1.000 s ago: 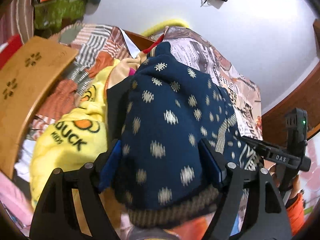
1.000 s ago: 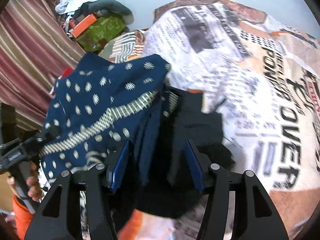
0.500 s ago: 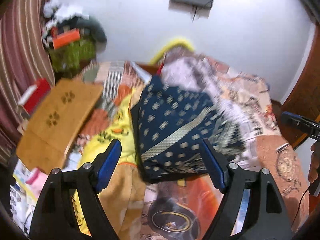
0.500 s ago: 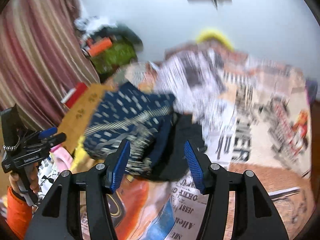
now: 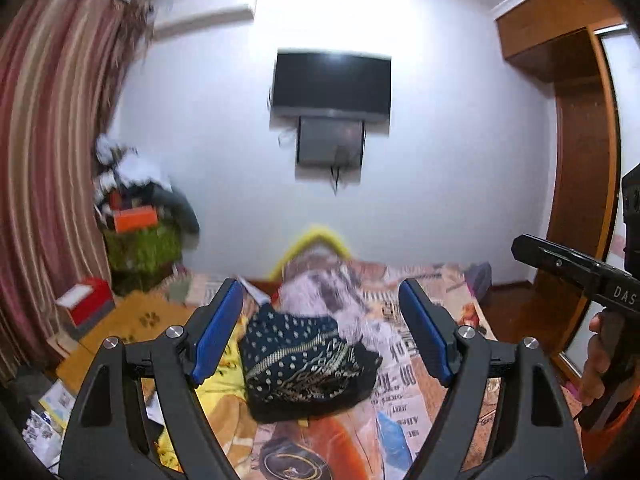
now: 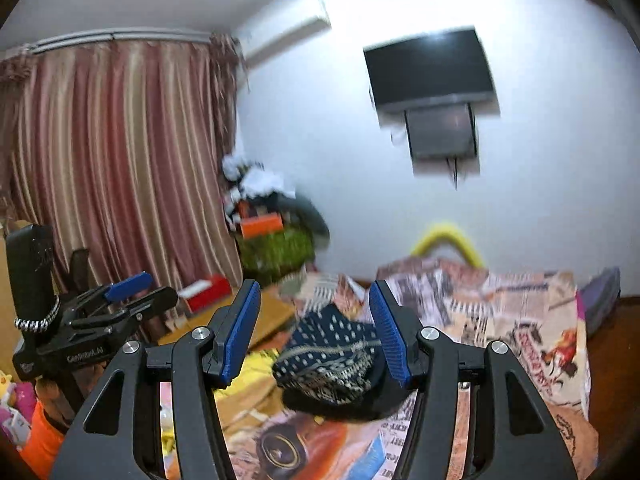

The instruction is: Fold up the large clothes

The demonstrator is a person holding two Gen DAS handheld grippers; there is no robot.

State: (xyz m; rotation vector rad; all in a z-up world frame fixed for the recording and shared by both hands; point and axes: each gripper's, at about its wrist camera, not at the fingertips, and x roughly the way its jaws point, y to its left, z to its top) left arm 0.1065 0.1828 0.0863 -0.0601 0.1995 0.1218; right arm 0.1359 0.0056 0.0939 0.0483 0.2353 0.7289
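A dark blue garment with pale dots and a striped band (image 5: 304,360) lies in a folded bundle on the bed, over a black layer; it also shows in the right wrist view (image 6: 332,356). My left gripper (image 5: 320,336) is open and empty, raised well back from the bundle. My right gripper (image 6: 314,334) is open and empty, also held back above the bed. Each gripper shows at the edge of the other's view.
The bed has a newspaper-print cover (image 5: 400,364). A yellow garment (image 5: 220,384) lies left of the bundle. A wooden board (image 5: 132,328) and a red box (image 5: 86,306) sit at the left. A cluttered shelf (image 6: 276,232), curtain (image 6: 120,160) and wall TV (image 5: 332,84) stand behind.
Both grippers let go of the blue garment and pulled up and back. The garment now lies on the bed as a bundle, far from both grippers.
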